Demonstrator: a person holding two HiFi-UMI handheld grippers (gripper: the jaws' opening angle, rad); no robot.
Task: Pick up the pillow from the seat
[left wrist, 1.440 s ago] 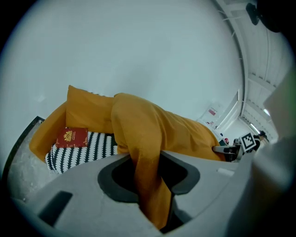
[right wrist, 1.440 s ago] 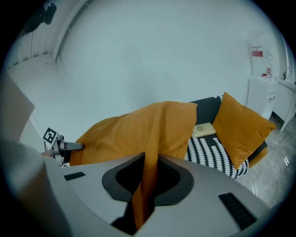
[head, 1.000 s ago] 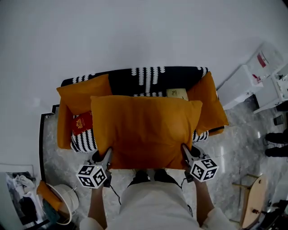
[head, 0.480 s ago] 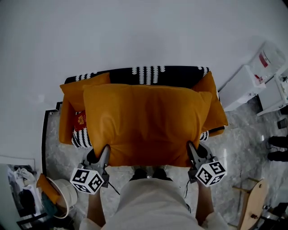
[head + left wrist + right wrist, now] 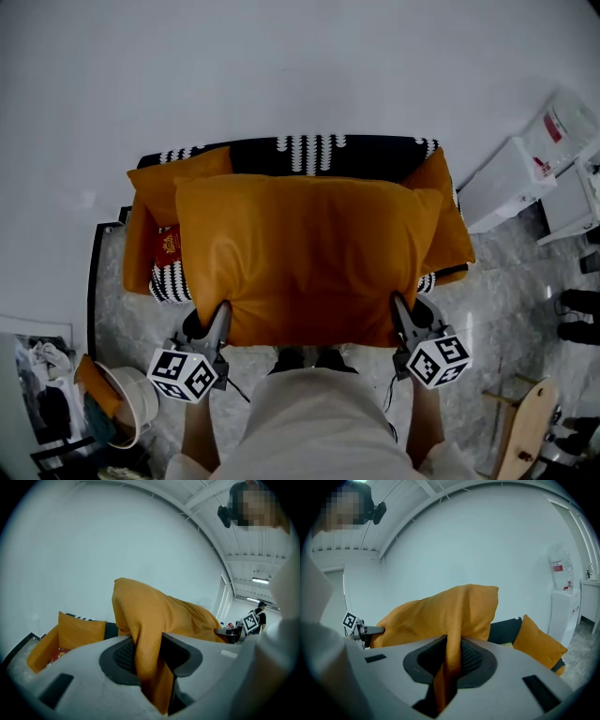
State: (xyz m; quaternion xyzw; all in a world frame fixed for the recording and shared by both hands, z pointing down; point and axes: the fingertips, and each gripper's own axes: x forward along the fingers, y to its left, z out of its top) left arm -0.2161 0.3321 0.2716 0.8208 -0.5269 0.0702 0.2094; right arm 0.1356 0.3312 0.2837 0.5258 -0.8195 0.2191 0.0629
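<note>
A large orange pillow [image 5: 305,258] hangs in the air above a black-and-white patterned seat [image 5: 319,157], covering most of it. My left gripper [image 5: 219,323] is shut on the pillow's near left corner, and my right gripper [image 5: 401,317] is shut on its near right corner. In the left gripper view the orange cloth [image 5: 147,634] is pinched between the jaws of the left gripper [image 5: 146,660]. The right gripper view shows the pillow [image 5: 450,616] with a fold of it clamped in the right gripper [image 5: 451,660].
Two smaller orange cushions lean on the seat, one at the left [image 5: 167,192] and one at the right [image 5: 442,217]. A red book [image 5: 169,244] lies on the seat's left side. A white cabinet [image 5: 511,178] stands right; a white bucket [image 5: 127,408] sits lower left.
The pillow has been lifted off the seat and toward the camera over the last second; both grippers moved slightly outward and down in view. In the last half second little moved.
</note>
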